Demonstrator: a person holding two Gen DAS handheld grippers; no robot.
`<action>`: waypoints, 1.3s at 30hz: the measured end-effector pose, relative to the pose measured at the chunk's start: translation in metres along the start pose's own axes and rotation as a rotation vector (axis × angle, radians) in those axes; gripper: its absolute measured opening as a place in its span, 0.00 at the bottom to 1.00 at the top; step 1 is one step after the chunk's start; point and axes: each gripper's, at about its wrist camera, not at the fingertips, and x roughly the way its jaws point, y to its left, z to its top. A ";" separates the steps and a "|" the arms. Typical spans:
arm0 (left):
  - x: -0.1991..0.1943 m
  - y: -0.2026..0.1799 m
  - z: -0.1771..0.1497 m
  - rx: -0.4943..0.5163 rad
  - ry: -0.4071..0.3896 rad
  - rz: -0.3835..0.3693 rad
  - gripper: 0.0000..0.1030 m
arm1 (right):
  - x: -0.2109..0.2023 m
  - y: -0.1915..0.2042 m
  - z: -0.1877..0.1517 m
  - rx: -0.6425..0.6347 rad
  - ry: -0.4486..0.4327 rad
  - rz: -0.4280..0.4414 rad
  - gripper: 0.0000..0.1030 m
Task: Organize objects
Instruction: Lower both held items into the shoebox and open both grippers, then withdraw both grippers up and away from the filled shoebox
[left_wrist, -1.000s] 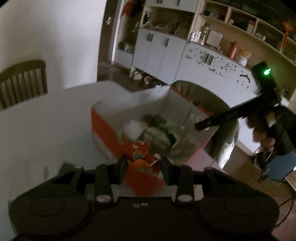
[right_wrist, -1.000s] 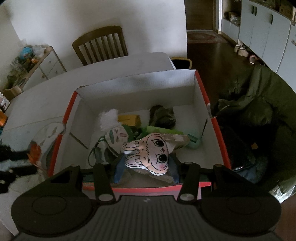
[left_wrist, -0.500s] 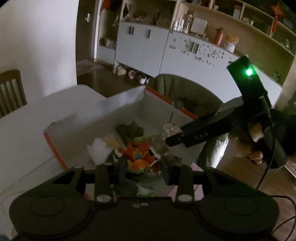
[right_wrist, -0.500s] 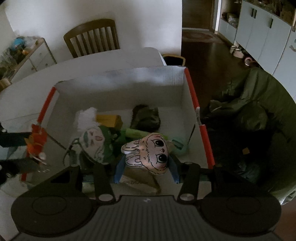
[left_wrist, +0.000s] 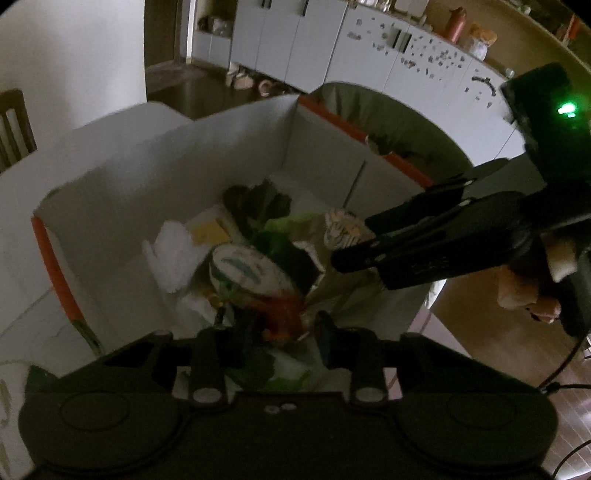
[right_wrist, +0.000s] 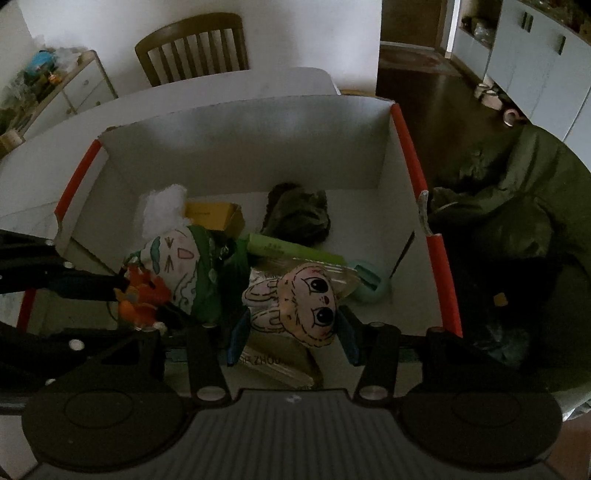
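White cardboard with orange-red rims forms the open box (right_wrist: 413, 177) that sits on the pale tabletop (right_wrist: 229, 83), and both grippers reach into it from above.

The right gripper (right_wrist: 293, 328) has its two blue-padded fingers (right_wrist: 236, 341) closed narrowly on a pink fabric rabbit-face doll with large black eyes (right_wrist: 306, 306); the doll hangs just above a flat clear-wrapped packet (right_wrist: 284, 365) near the front wall of the box. In the left wrist view the same gripper (left_wrist: 351, 254) comes in from the right as a long black bar, with the striped edge of the doll (left_wrist: 341, 230) at its tip.

The left gripper (left_wrist: 282, 332) is pinched on a small orange-red plush toy (left_wrist: 282, 314), held low inside the box beside a white and green drawn-on cat-face cushion (left_wrist: 247, 267). From the right wrist view the left gripper (right_wrist: 118, 286) enters at the left edge and the orange toy (right_wrist: 144, 295) touches the cushion (right_wrist: 184, 266).

Other items lie on the box floor: a fluffy white pom (right_wrist: 162, 206) in the far left corner, a yellow carton (right_wrist: 214, 216) next to it, a dark green crumpled cloth (right_wrist: 299, 218) against the back wall, a long light-green box (right_wrist: 295, 251) across the middle, and a round teal object (right_wrist: 369, 282) near the right wall.

Outside, a wooden slatted chair (right_wrist: 192, 50) stands behind the table and a dark olive jacket (right_wrist: 517, 206) is heaped just right of the box
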 end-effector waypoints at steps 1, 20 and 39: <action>0.001 0.001 -0.001 -0.009 0.007 0.007 0.30 | 0.000 0.000 -0.001 0.000 -0.001 0.004 0.49; -0.052 -0.009 -0.018 -0.038 -0.119 -0.016 0.61 | -0.067 0.013 -0.021 0.071 -0.176 0.045 0.56; -0.144 -0.019 -0.041 -0.057 -0.324 0.054 0.93 | -0.160 0.063 -0.062 0.111 -0.455 0.043 0.79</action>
